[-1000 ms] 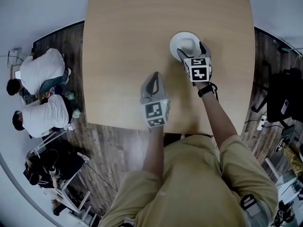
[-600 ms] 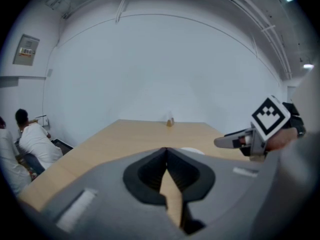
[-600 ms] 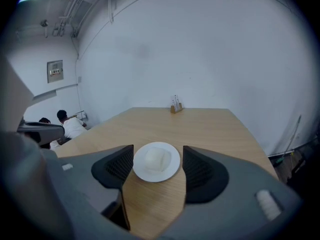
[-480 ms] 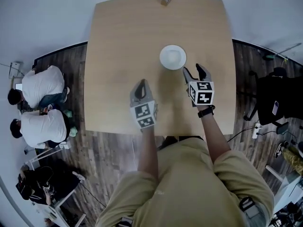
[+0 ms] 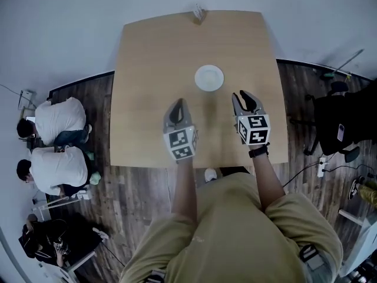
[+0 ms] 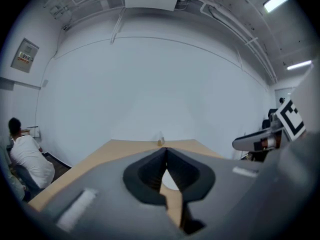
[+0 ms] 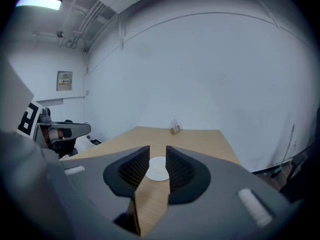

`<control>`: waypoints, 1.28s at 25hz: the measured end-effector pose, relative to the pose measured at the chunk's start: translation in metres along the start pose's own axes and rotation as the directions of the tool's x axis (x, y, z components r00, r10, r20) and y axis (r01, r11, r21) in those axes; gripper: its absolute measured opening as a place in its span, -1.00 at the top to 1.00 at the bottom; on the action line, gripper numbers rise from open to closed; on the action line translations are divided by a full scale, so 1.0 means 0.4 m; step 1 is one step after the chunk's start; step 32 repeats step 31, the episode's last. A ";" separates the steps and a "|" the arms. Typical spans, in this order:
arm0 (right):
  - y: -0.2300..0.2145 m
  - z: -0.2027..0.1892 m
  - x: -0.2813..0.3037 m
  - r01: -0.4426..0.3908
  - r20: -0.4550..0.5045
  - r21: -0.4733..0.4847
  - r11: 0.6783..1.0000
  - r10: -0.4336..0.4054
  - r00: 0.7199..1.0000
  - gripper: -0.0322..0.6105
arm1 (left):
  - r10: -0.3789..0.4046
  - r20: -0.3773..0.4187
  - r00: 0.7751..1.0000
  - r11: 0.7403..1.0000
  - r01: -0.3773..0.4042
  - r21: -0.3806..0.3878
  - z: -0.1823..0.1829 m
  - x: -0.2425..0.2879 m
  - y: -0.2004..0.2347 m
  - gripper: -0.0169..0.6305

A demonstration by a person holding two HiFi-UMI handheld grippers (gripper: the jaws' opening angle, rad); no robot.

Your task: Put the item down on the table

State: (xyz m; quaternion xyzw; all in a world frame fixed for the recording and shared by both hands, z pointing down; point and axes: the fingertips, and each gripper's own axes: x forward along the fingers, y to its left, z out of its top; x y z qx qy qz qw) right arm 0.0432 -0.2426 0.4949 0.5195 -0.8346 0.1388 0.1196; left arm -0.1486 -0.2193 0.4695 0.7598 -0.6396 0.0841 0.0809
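At the counter's [image 5: 141, 99] middle, the plate [image 5: 209, 78] sits flat, untouched. Toward the near edge, the right gripper [image 5: 244, 99] hovers with fingers apart and empty; the left gripper [image 5: 177, 106] has its fingers together. Placement looks done, so the next move likely means keeping clear.

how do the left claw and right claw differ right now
The left claw has its jaws shut tip to tip; the right claw has its jaws apart. The plate shows plainly in the right claw's gap, but only as a sliver under the left claw's tips. The left claw sits left of the plate, the right claw right of it. Both are empty and held over the table, short of the plate.
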 end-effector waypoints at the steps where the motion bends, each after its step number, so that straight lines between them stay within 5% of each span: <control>1: 0.011 0.015 -0.015 -0.008 0.016 -0.019 1.000 0.008 1.000 0.58 | -0.006 0.011 1.000 1.000 0.006 0.007 0.012 -0.010 -0.007 0.94; 9: 0.052 0.113 -0.123 0.009 0.152 -0.053 0.999 0.000 0.988 0.88 | -0.045 0.058 0.997 0.998 0.042 0.047 0.067 -0.091 -0.052 0.94; 32: 0.113 0.177 -0.233 0.083 0.253 -0.075 0.994 -0.061 0.966 0.88 | -0.066 0.134 0.989 0.996 0.058 0.063 0.118 -0.210 -0.042 0.94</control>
